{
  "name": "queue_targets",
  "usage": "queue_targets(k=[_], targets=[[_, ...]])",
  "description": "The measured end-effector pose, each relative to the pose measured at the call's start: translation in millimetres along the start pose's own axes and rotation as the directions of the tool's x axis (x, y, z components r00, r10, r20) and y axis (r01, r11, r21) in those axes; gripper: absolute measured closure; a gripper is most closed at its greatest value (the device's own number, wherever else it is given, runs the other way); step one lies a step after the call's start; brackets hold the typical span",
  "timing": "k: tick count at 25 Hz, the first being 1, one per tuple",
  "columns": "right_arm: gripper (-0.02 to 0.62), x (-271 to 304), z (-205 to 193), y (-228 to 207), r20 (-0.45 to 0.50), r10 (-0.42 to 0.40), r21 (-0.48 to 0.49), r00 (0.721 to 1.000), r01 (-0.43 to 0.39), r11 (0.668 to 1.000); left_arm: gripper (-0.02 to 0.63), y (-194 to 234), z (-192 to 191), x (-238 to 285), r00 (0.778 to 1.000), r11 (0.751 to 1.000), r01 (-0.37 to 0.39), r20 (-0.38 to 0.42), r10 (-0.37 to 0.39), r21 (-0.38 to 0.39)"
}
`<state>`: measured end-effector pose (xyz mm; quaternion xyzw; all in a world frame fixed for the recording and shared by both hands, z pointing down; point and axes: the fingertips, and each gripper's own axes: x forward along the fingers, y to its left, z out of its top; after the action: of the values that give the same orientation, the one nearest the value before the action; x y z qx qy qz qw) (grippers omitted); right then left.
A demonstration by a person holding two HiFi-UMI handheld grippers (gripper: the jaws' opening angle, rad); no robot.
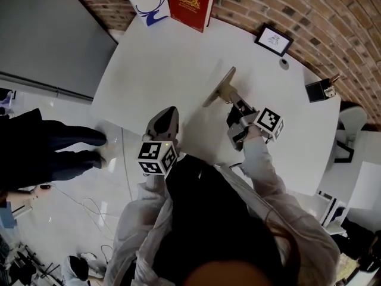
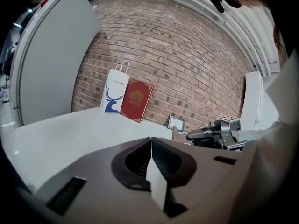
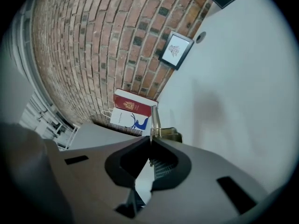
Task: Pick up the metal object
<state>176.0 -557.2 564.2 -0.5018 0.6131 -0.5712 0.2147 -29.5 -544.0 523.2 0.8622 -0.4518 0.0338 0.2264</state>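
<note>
right claw [image 3: 150, 143] | clamped on metal object [image 3: 164, 134] | object juts past tips

Brass-toned metal object [image 1: 219, 87]: flat plate on a short stem, tilted on edge mid-desk [image 1: 178, 58], stem end pinched in the right tool [image 1: 234, 101].

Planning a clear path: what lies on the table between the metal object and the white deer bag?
Nothing; the head view shows bare table between the metal object and the white deer bag.
</note>
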Motion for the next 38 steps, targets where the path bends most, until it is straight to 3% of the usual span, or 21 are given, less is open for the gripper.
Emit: queue_targets(k=[8,14,22,33,38], targets=[[0.581,-46,-3,27,-0.006,0.03,-0.179,1.0,-0.03,0.983,0.589,-27,4,-35,0.999,0.999,-0.036,0.04,0.036,0.02],[0.581,-83,-7,39,-0.005,0.061,-0.229,0.998,-0.06,0.972,0.589,-57,5,-57,0.998,0.998,-0.033,0.062,0.03,0.045],[0.581,-138,-15,54,-0.019,0.067,-0.4,0.998,-0.069,0.914,0.589,-89,2,-90,0.995,0.997,-0.047,0.095,0.041,0.066],[0.581,-220,-31,56,-0.011,0.075,-0.649,0.997,-0.065,0.758,0.589,-146,-4,-135,0.992,0.998,0.006,0.127,-0.014,0.066],[0.581,-243,-46,49,0.026,0.061,-0.784,0.998,-0.018,0.62,0.589,-159,-12,-153,0.992,0.998,0.015,0.125,-0.024,0.069]])
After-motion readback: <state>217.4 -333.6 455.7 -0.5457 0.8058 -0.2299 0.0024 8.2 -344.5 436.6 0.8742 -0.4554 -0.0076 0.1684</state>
